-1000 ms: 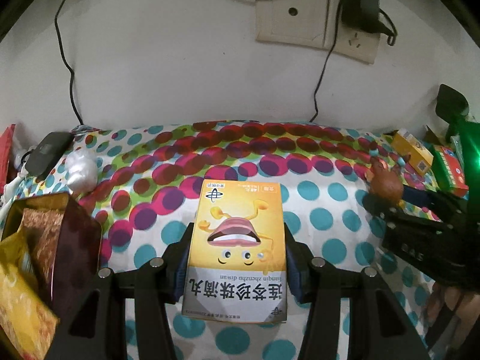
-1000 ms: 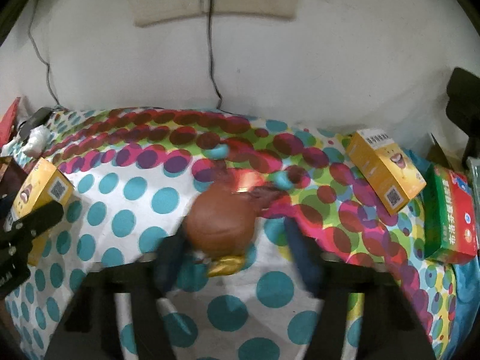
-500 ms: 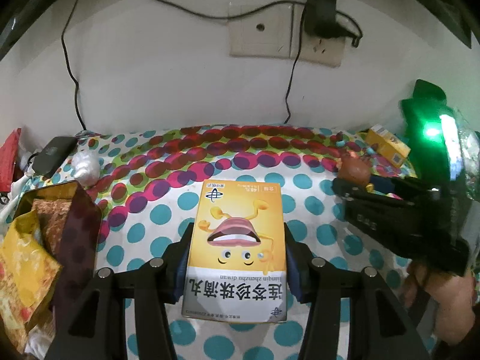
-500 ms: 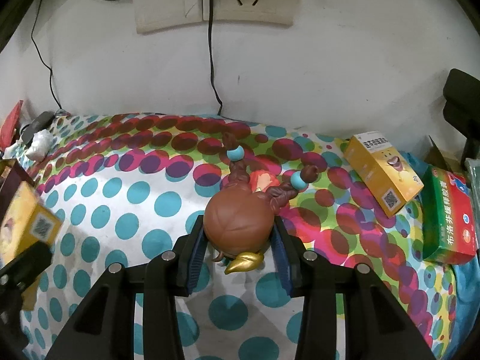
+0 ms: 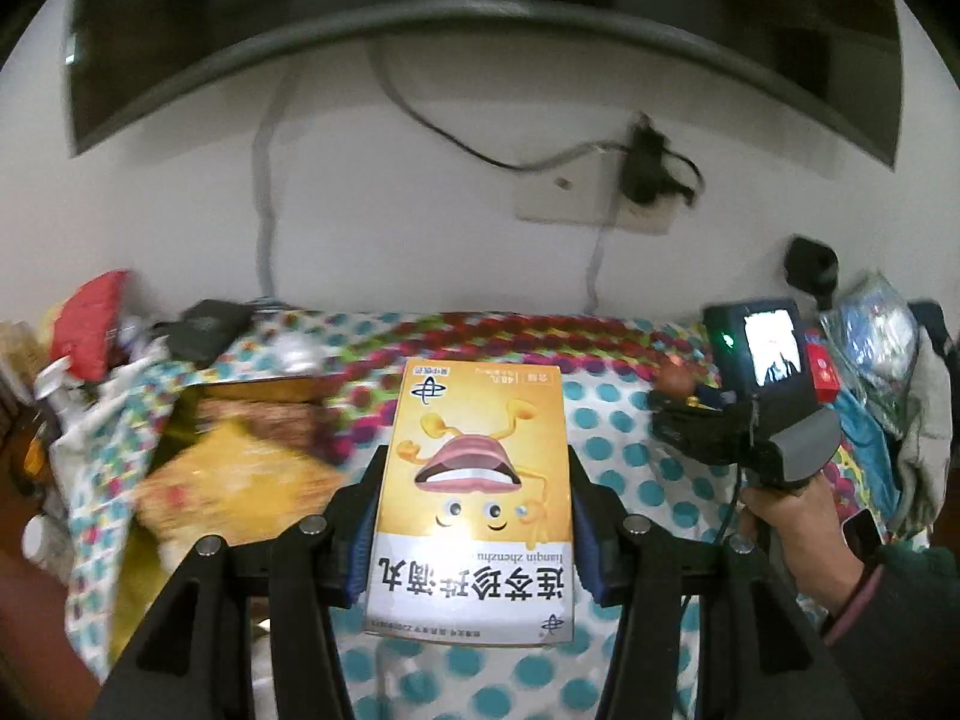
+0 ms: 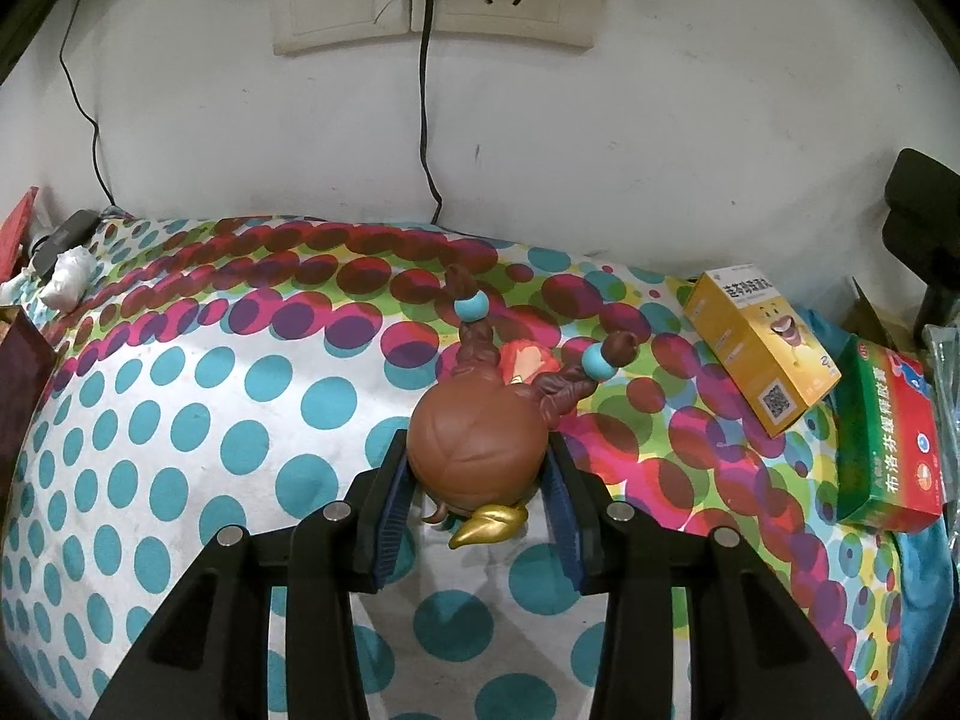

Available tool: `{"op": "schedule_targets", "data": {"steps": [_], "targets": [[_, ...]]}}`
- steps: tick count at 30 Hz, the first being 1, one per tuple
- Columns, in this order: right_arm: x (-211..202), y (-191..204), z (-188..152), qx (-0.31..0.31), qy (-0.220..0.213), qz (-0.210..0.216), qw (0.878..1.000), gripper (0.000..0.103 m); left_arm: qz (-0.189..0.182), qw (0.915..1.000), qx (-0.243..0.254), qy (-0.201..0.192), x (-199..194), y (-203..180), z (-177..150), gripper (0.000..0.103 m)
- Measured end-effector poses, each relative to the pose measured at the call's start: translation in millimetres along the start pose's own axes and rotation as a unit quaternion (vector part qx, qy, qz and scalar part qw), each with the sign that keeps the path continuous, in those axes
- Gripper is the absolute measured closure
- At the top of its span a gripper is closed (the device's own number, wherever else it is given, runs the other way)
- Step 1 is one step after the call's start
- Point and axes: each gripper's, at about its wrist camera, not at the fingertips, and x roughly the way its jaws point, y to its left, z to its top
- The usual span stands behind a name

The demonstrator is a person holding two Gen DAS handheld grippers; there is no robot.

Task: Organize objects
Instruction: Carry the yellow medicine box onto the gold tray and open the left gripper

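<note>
Yellow box (image 5: pixel 474 480) clamped in left gripper (image 5: pixel 474 516); brown figurine (image 6: pixel 480 450) pinched by right gripper (image 6: pixel 480 498).
A second box (image 6: pixel 759 354) and green carton (image 6: pixel 888 450) lie right of the figurine on the dotted cloth (image 6: pixel 180 420).

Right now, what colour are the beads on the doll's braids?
Light blue beads, clearest in the right wrist view.

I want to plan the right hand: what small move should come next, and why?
Probably lift the doll straight up a little. The right gripper has just been closing, and its fingers now press both sides of the doll's head, which seems to lie on the dotted cloth.
</note>
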Motion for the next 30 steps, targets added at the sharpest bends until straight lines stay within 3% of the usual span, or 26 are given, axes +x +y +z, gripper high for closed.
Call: {"op": "schedule_targets", "data": {"steps": [8,15,23,30], "targets": [[0.8,-1.5,-0.3,0.001,0.000,0.001,1.000,0.064,0.092,0.9954,-0.024,-0.010,-58.8,74.4,-5.7,0.050],[0.6,-1.3,-0.3,0.001,0.000,0.001,1.000,0.064,0.123,0.9912,-0.033,0.036,-51.3,121.3,-34.6,0.050],[1.7,-1.6,-0.7,-0.002,0.000,-0.003,1.000,0.064,0.116,0.9891,-0.052,0.075,-18.6,156.9,-60.0,0.050],[1.3,-2.5,-1.4,-0.006,-0.001,-0.008,1.000,0.064,0.105,0.9894,-0.045,0.089,9.2,163.3,-67.6,0.050]]}}
